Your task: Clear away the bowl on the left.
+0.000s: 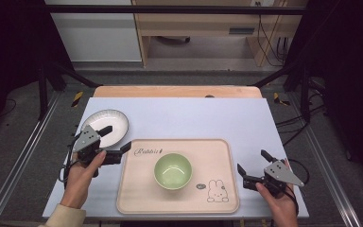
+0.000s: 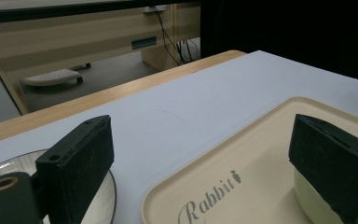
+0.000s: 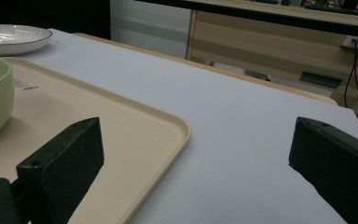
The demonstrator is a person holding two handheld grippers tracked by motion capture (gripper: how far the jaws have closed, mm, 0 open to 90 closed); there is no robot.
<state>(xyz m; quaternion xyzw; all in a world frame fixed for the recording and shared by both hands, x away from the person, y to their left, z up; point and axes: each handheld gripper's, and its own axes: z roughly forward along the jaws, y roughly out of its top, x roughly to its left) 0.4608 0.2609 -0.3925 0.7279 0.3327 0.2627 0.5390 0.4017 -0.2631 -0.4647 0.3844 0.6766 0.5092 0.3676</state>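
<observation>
Jaws of the left gripper point(image 1: 116, 138) spread wide, straddling the gap between white plate point(image 1: 105, 124) and tray point(image 1: 137, 189), one over each rim. Green bowl point(image 1: 172, 170) mid-tray, untouched. Right gripper point(image 1: 254, 163) just beside the tray's right edge on the surface point(image 1: 194, 118), jaws likewise parted, gripping nothing. From above: rabbit drawing point(image 1: 217, 191) at the tray corner. From the left gripper view: "Rabbit" lettering point(image 2: 209, 198) up close between the jaws.
</observation>
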